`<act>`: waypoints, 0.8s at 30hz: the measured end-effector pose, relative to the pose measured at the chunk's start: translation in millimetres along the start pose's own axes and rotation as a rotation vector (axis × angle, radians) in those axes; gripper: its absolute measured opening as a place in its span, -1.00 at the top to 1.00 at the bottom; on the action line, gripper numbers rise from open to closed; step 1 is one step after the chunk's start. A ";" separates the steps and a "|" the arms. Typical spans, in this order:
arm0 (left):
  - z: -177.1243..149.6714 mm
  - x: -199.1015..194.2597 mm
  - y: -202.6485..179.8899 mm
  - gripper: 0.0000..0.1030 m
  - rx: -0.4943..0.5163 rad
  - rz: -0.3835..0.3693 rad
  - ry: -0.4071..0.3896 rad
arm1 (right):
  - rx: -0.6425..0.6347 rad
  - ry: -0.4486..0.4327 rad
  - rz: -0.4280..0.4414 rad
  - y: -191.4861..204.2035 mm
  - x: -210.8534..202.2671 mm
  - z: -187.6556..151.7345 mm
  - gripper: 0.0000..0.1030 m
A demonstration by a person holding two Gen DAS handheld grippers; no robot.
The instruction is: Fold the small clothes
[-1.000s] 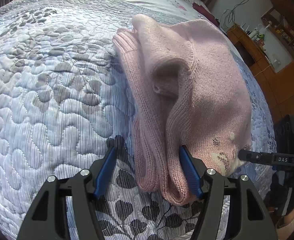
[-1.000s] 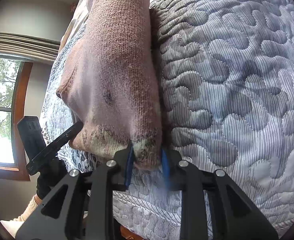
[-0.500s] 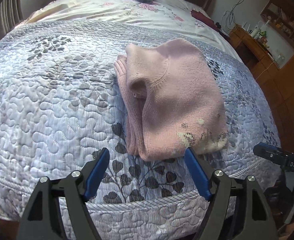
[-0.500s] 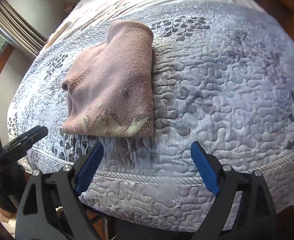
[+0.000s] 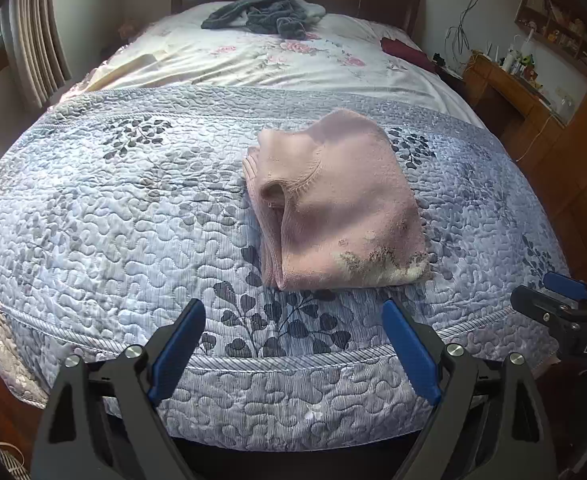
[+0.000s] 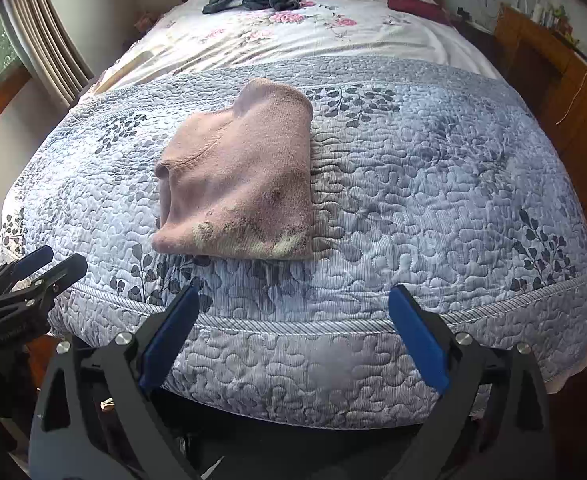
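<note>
We find the pink knitted sweater point(image 5: 333, 208) folded into a compact rectangle, lying at centre frame in the left wrist view on the grey-blue quilted bedspread point(image 5: 105, 216), near the bed's foot edge; in the right wrist view it sits left of centre. The left gripper point(image 5: 293, 344) hangs at the bottom of its frame, jaws spread wide and holding nothing, clear of the garment; the right gripper point(image 6: 293, 332) likewise stands wide open and empty, apart from the sweater. We judge the fold on this item complete or nearly so.

Risks noted: the collar opening on the sweater's left side gapes and the layers at that edge look loose; a careless regrasp or a drag across the quilt could spring the fold open. The sweater lies close to the bed's lower edge; a push toward the bottom of the frame could slide it off. A dark crumpled garment point(image 5: 261, 14) lies at the top centre, near the headboard; reaching for it over the sweater could snag the folded piece.
</note>
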State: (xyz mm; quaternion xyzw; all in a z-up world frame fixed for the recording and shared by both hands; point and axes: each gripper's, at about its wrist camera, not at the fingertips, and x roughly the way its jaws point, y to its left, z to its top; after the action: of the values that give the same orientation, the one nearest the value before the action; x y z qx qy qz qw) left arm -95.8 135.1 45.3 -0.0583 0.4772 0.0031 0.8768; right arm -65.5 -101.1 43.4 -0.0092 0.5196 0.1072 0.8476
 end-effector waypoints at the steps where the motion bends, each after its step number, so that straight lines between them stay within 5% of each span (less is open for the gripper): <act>1: -0.4 -3.7 -0.2 -0.75 0.000 0.005 -0.005 | -0.004 -0.009 -0.016 1.2 -4.9 -0.8 -0.88; 24: -8.4 -22.5 -11.8 -0.76 0.023 0.053 -0.007 | -0.020 -0.030 -0.072 15.3 -34.0 -5.2 -0.94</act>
State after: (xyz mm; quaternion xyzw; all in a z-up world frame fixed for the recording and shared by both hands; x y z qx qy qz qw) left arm -114.4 123.6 60.8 -0.0354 0.4757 0.0210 0.8787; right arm -87.9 -92.7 72.4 -0.0348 0.5048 0.0817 0.8586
